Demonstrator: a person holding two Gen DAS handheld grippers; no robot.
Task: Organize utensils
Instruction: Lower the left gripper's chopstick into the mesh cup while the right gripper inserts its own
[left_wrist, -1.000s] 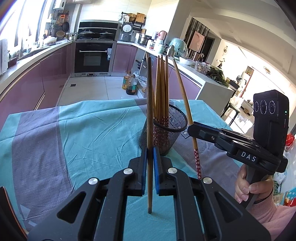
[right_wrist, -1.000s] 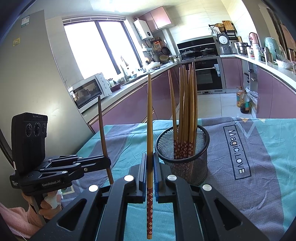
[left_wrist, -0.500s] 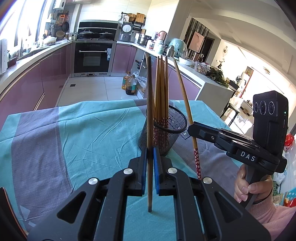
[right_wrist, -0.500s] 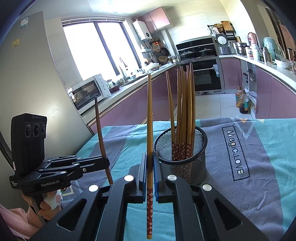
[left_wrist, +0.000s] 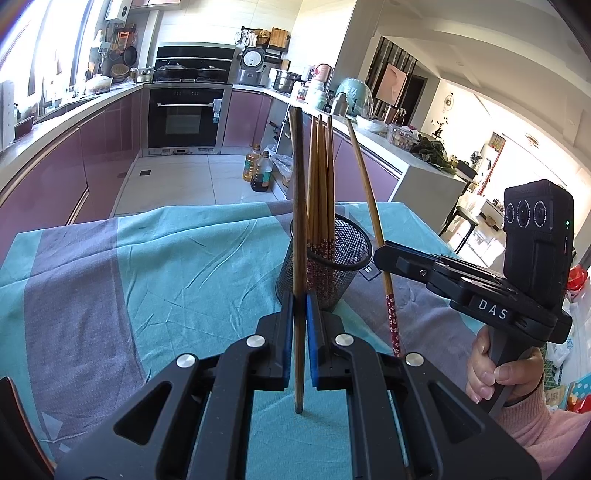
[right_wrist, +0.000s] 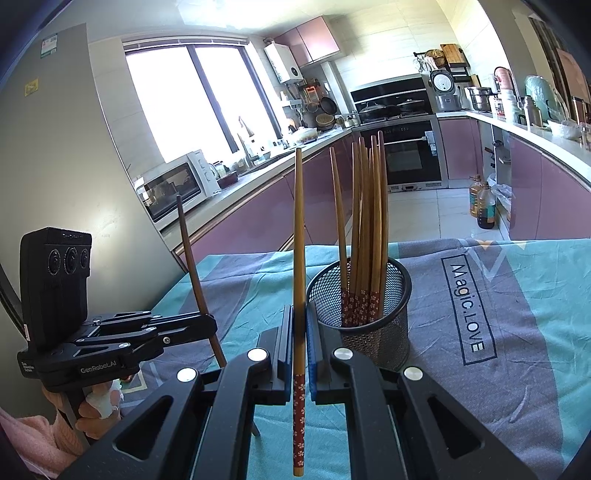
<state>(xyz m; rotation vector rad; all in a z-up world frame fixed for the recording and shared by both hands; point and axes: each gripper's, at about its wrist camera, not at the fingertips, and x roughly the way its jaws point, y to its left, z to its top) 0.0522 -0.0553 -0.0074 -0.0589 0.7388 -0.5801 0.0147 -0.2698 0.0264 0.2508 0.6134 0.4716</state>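
Note:
A black mesh cup (left_wrist: 325, 273) stands on the cloth with several wooden chopsticks (left_wrist: 321, 192) upright in it; it also shows in the right wrist view (right_wrist: 365, 306). My left gripper (left_wrist: 300, 314) is shut on a dark brown chopstick (left_wrist: 298, 221), held upright just in front of the cup. My right gripper (right_wrist: 300, 332) is shut on a lighter chopstick with a red flowered end (right_wrist: 299, 258), upright, left of the cup. Each gripper appears in the other's view: the right gripper (left_wrist: 384, 254) and the left gripper (right_wrist: 207, 325).
The table is covered with a teal and grey cloth (left_wrist: 147, 266) printed "Magic.LOVE" (right_wrist: 469, 306). Kitchen counters, an oven (left_wrist: 184, 118) and oil bottles on the floor (left_wrist: 258, 173) lie beyond the far table edge.
Both grippers, each holding its chopstick, have shifted slightly nearer the cup. Grips are unchanged.

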